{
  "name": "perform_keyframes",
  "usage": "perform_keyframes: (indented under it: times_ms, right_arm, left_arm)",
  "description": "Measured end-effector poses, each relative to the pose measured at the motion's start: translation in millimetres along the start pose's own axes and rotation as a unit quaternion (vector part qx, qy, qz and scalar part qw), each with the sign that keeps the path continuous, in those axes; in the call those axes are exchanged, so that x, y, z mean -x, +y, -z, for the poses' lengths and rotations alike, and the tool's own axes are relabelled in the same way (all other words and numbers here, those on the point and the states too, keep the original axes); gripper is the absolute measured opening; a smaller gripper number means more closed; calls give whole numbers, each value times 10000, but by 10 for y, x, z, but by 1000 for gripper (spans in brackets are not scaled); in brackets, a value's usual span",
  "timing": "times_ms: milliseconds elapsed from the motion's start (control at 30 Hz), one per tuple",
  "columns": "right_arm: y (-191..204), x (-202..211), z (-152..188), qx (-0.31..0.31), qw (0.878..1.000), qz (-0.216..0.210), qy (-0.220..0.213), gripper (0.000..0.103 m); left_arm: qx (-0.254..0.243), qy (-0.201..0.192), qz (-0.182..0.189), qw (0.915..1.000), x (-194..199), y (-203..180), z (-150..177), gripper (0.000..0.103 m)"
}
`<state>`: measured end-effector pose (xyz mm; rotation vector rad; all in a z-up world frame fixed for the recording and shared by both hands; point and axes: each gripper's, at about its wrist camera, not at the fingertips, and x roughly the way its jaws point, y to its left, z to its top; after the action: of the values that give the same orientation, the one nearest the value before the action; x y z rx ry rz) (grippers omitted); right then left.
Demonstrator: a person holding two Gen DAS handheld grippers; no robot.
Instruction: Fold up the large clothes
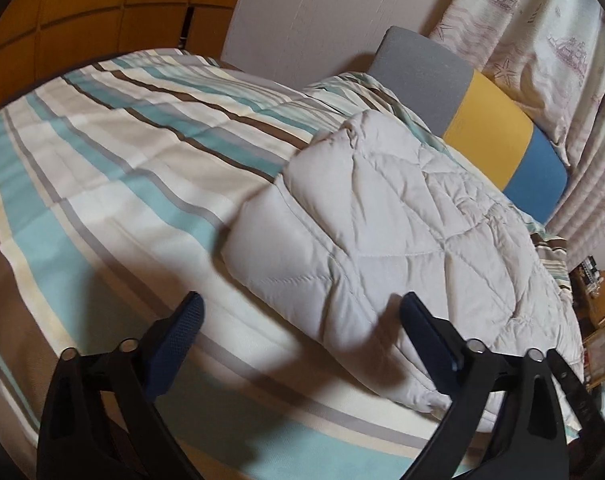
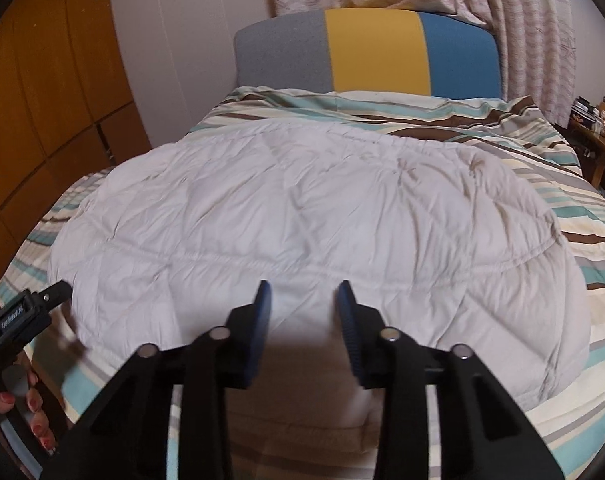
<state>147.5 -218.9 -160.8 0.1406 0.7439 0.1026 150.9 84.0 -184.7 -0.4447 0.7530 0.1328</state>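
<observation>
A white quilted duvet (image 2: 302, 208) lies folded on a bed with a striped cover (image 2: 574, 208). In the right wrist view my right gripper (image 2: 304, 300) stands at the duvet's near edge. Its jaws are narrow, and a fold of the white fabric fills the gap between the blue pads (image 2: 262, 312). In the left wrist view the duvet (image 1: 382, 216) runs off to the right. My left gripper (image 1: 302, 300) is wide open at its near left corner, one finger over the striped cover (image 1: 102, 168), the other over the duvet's edge, gripping nothing. The left gripper (image 2: 60, 288) also shows at the lower left of the right wrist view.
A headboard cushion in grey, yellow and blue (image 2: 366, 48) stands at the bed's far end, under patterned curtains (image 2: 522, 20). Wooden wardrobe doors (image 2: 42, 100) line the left side. A small wooden table with clutter (image 2: 598, 128) sits to the right of the bed. A hand (image 2: 22, 404) holds the left gripper's handle.
</observation>
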Motion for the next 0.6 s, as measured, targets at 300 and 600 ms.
perform_keyframes:
  times_ms: [300,600]
  right_arm:
    - [78,-260,105,229,9991,10,349,22]
    - [100,-428,239,475,9978,126,452,22]
  left_arm:
    - [384,51,427,9983,-147,-48,-119,90]
    - [1396,-52,1073,9844,-359,113,-32,76]
